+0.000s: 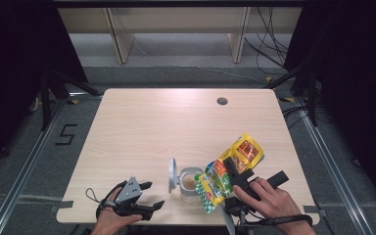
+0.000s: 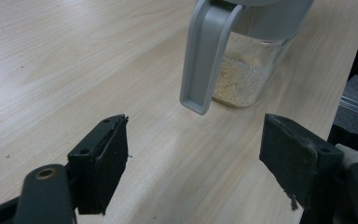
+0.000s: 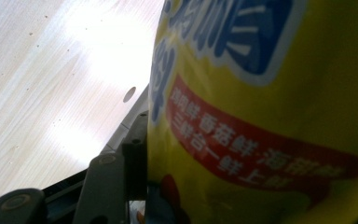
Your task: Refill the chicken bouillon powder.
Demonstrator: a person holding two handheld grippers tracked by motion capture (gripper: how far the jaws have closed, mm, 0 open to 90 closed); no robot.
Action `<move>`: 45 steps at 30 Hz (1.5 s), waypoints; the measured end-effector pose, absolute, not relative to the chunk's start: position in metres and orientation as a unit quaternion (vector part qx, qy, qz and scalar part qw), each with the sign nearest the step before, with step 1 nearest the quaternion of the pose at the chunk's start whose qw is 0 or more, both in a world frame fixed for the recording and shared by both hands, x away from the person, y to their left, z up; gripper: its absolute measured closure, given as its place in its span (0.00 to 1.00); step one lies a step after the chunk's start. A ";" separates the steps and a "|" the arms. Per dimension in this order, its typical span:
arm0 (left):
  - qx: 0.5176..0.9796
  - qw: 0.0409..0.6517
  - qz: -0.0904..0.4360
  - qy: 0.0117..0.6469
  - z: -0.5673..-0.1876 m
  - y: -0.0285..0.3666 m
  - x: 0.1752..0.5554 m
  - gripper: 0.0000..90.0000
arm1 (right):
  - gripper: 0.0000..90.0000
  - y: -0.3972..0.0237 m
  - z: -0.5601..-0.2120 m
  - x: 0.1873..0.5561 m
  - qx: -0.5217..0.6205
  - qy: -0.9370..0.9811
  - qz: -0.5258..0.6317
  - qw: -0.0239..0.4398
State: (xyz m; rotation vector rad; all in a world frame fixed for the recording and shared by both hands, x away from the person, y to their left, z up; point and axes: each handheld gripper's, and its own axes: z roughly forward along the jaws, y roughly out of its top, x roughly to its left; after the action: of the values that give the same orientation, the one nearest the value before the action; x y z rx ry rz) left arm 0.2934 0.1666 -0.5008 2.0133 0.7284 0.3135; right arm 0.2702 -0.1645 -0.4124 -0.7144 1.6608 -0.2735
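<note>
A yellow snack bag (image 1: 230, 169) is tilted over a clear jar (image 1: 192, 183), its green-checked mouth (image 1: 206, 196) down beside the jar's rim. My right gripper (image 1: 235, 171) is shut on the bag's middle; in the right gripper view the bag (image 3: 261, 112) presses against the left pad (image 3: 135, 163). The jar (image 2: 249, 70) holds a low layer of pale crumbs and its grey lid (image 1: 172, 174) stands flipped up on its left. My left gripper (image 1: 152, 196) rests open at the table's front left, aimed at the jar, nothing between its pads (image 2: 105, 163).
The wooden table (image 1: 166, 122) has a round cable hole (image 1: 222, 101) at the back right. Its front edge lies right under both hands. Dark floor, metal rails and shelf legs surround it.
</note>
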 end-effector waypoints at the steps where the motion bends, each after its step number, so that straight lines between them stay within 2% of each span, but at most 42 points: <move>1: 0.819 0.478 0.126 0.290 -0.501 0.166 0.294 0.25 | 0.56 -0.165 -0.412 0.270 -0.309 0.719 -0.119 0.611; 45: 0.817 0.477 0.123 0.300 -0.501 0.167 0.294 0.25 | 0.56 -0.165 -0.412 0.269 -0.312 0.715 -0.113 0.615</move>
State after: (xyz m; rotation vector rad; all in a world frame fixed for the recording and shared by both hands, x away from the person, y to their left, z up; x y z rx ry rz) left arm 0.2943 0.1669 -0.5012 1.9960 0.7325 0.3012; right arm 0.2692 -0.1648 -0.4121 -0.7185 1.6481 -0.2613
